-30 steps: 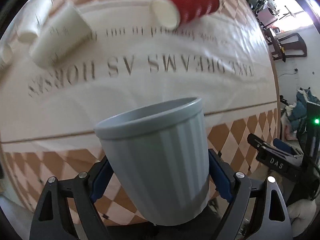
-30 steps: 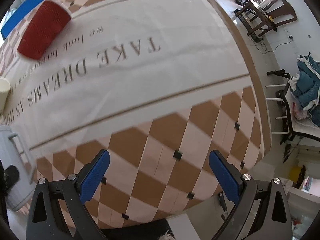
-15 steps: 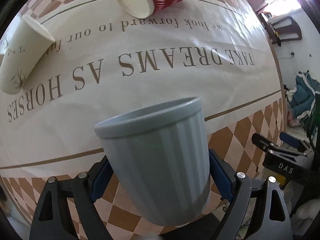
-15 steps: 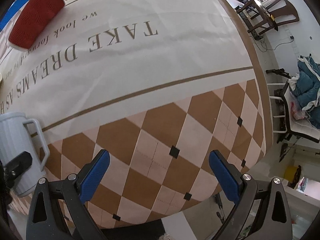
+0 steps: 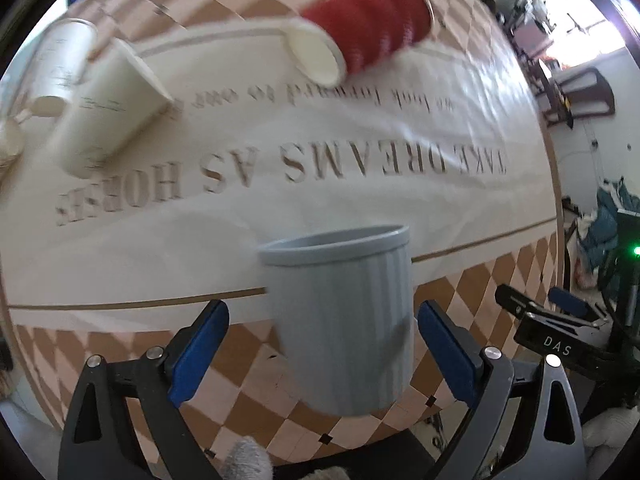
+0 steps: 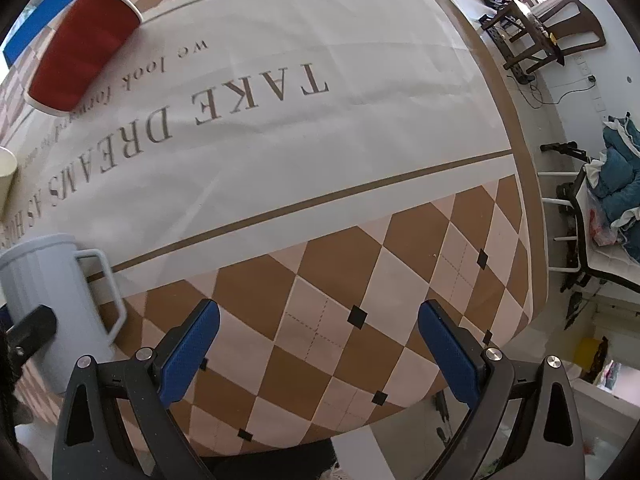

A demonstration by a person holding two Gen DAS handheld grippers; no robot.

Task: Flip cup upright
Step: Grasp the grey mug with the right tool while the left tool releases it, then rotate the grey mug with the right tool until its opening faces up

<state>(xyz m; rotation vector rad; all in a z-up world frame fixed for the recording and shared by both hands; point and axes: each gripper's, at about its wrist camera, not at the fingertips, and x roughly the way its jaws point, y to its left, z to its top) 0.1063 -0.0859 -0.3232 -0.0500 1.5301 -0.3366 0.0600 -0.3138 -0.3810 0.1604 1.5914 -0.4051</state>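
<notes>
Our grey cup (image 5: 340, 320) now stands upright, mouth up, on the checkered edge of the cloth (image 5: 280, 208), at about 6 o'clock in the left view. Half a second ago the left gripper (image 5: 322, 344) had its blue pads pressed on the cup's sides; now the jaws have spread wide, with a clear gap on the left side and only a narrow one on the right, so we hold nothing. We judge this cup flipped and released.

In the right view the cup (image 6: 52, 304) sits at 9 o'clock, handle toward us. The right gripper (image 6: 318, 344) hangs wide open and empty over the checks.

Farther out, at 12 o'clock, the red cup (image 5: 360, 28) lies on its side, and 2 white cups (image 5: 108, 108) lie at 10 o'clock (probably next).
</notes>
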